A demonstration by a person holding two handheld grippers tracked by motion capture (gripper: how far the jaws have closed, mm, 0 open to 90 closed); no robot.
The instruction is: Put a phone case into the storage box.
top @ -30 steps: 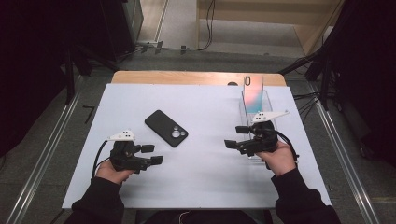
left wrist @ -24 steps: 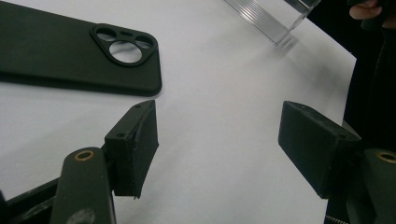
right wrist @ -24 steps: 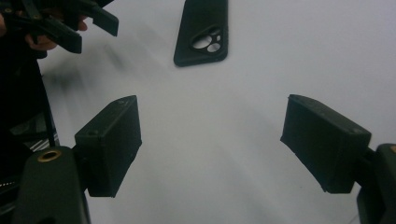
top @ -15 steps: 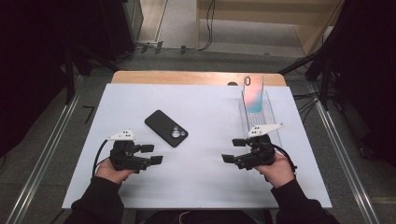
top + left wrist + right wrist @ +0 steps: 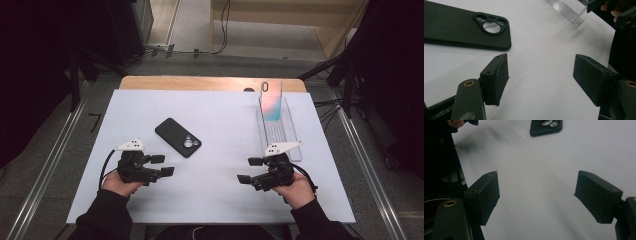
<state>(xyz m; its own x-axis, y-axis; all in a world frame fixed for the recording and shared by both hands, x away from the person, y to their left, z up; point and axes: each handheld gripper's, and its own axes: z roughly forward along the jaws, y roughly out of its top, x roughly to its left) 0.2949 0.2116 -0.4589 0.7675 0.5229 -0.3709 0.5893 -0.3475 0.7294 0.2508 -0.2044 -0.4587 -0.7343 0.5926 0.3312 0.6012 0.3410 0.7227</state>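
Note:
A black phone case [image 5: 178, 137] lies flat on the white table [image 5: 220, 115], camera cutout toward the near right; it shows too in the left gripper view [image 5: 466, 28] and the right gripper view [image 5: 546, 127]. A phone [image 5: 271, 101] with a pink-to-teal back stands upright at the far end of a clear plastic stand [image 5: 280, 134]. My left gripper [image 5: 161, 165] rests low at the near left, open and empty, pointing right, a short way nearer than the case. My right gripper [image 5: 250, 170] sits at the near right, open and empty, pointing left, just in front of the stand's near end.
The clear stand's near corner [image 5: 574, 13] shows at the top of the left gripper view. A wooden strip [image 5: 210, 83] borders the table's far edge. Metal rails [image 5: 372, 170] run along both sides on the floor. Bare white table lies between the two grippers.
My right gripper has moved toward the near edge of the table and slightly down, away from the stand. The left gripper, the case and the phone have stayed put.

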